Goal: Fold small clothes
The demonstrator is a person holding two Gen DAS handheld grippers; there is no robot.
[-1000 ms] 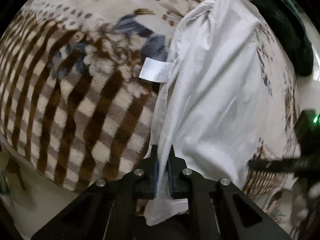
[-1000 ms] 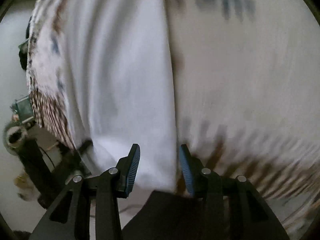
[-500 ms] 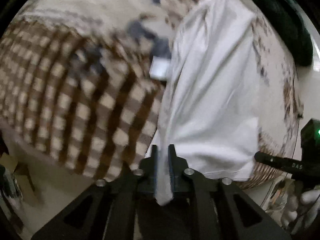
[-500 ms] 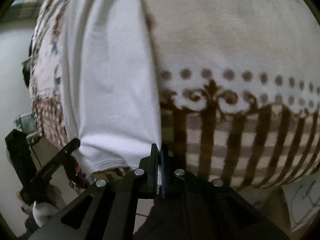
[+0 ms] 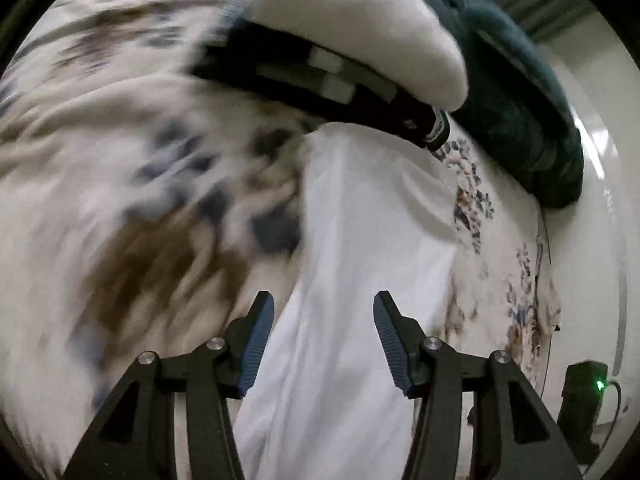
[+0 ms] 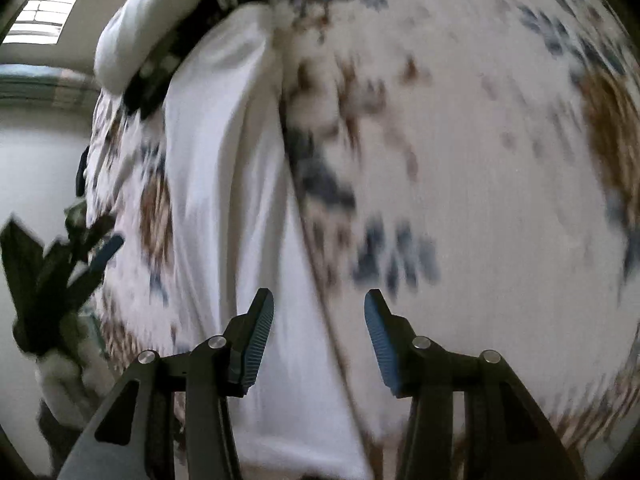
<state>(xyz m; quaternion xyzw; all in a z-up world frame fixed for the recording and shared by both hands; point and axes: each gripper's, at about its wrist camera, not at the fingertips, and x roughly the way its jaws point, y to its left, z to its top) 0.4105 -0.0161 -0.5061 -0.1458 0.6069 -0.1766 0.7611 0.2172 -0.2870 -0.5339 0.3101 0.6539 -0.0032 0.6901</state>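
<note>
Left gripper [image 5: 323,334] and right gripper [image 6: 319,334], both opening, released, hover above white garment [image 5: 360,248] on blanket [image 5: 100,152].

Patterned blanket [image 5: 120,168], cream with brown and blue-grey motifs, covers the surface below and ahead of both grippers. Pale floor [image 6: 36,168] lies left of the right gripper. A bright window [image 6: 44,8] stands far ahead-left, daylight entering.
</note>
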